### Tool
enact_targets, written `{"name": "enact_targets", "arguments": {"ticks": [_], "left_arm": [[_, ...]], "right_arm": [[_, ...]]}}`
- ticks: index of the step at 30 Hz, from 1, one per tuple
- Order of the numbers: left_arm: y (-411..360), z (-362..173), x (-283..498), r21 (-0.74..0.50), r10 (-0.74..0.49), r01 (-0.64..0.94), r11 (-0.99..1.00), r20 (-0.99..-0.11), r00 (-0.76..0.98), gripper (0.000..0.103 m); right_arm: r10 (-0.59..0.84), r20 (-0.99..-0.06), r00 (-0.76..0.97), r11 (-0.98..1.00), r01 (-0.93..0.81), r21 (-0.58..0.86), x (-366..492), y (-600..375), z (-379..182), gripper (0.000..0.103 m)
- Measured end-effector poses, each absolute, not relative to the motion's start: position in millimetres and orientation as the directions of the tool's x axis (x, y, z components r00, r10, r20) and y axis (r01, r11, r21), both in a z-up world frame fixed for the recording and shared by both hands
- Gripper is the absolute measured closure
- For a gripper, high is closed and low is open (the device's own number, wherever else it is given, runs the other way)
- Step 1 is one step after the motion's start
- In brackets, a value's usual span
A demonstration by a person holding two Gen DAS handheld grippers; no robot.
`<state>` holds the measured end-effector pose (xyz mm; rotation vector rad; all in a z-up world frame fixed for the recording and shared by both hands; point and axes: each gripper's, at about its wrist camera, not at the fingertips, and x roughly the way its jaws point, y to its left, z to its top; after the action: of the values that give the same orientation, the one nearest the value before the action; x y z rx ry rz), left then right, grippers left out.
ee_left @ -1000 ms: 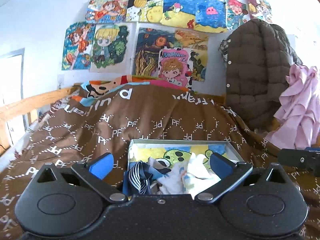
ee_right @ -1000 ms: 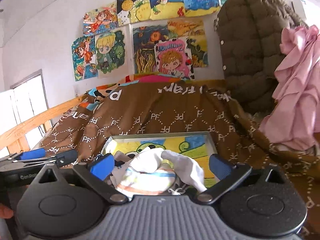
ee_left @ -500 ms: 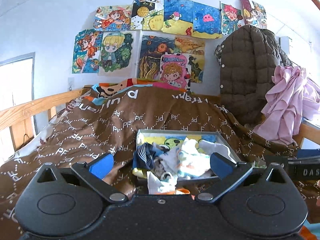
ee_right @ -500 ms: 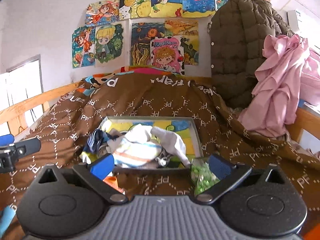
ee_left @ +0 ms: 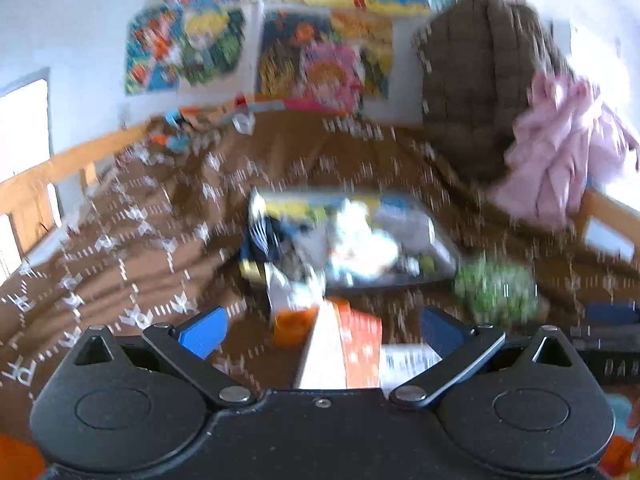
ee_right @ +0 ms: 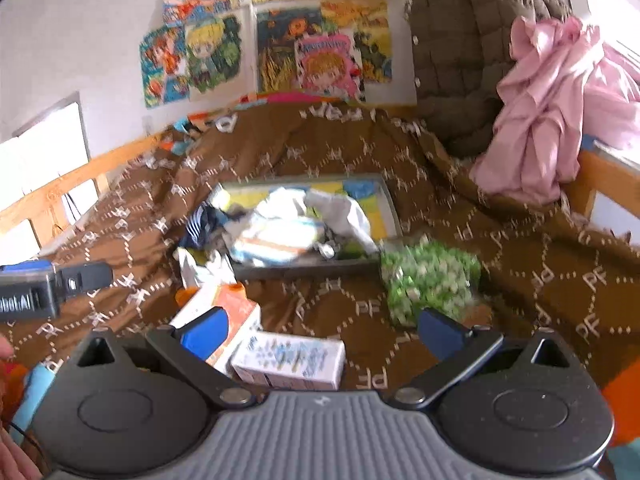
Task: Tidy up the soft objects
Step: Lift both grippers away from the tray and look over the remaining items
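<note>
**Open gripper above a cluttered bed**

The right gripper (ee_right: 322, 330) has its blue fingers (ee_right: 204, 330) spread wide and holds nothing. Under it, on the brown blanket (ee_right: 520, 248), lie a white box (ee_right: 290, 360) and an orange-white carton (ee_right: 224, 308), touching each other. Farther away stands a tray (ee_right: 386, 204) filled with crumpled clothes (ee_right: 280, 232). Just beside its right corner is a green bundle (ee_right: 430, 280). The other gripper (ee_right: 52, 284) shows at the left edge.

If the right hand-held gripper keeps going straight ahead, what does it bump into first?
Probably the white carton lying on the brown blanket, right between the open fingers of the right hand-held gripper. Further along that line sits the tray of clothes. Depth is hard to judge here.
</note>
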<state>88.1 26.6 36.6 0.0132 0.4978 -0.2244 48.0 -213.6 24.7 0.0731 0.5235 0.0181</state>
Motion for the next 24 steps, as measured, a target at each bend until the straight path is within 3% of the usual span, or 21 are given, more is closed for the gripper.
{"name": "enact_targets", "arguments": {"ticks": [4, 24], "left_arm": [[15.5, 17.8, 96.0, -0.017, -0.238, 0.278, 0.961, -0.567, 0.789, 0.001], [28.9, -0.8, 125.2, -0.012, -0.108, 0.137, 0.99, -0.691, 0.715, 0.001]], "right_arm": [[0.028, -0.55, 0.835, 0.996, 0.023, 0.086, 55.9, -217.9, 14.6, 0.0], [0.033, -0.626, 0.779, 0.996, 0.025, 0.083, 75.3, -212.3, -5.9, 0.0]]}}
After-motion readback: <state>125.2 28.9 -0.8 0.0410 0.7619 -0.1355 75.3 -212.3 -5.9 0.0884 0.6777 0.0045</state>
